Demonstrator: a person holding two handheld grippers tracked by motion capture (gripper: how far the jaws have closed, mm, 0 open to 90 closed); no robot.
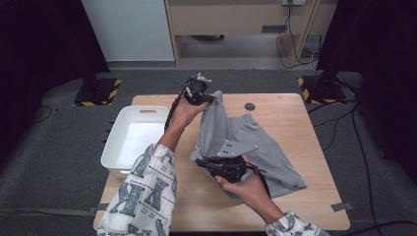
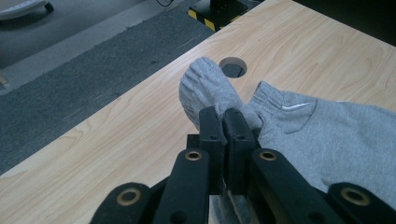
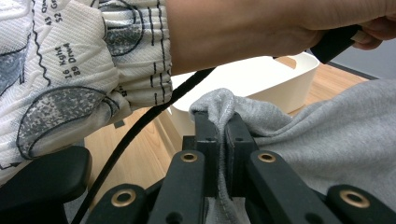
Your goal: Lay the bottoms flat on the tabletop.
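Pale wooden table on grey carpet.

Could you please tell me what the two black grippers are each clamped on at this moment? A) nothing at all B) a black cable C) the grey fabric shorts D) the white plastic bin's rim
C: the left gripper and the right gripper each pinch a fold of the grey fabric shorts between closed jaws.
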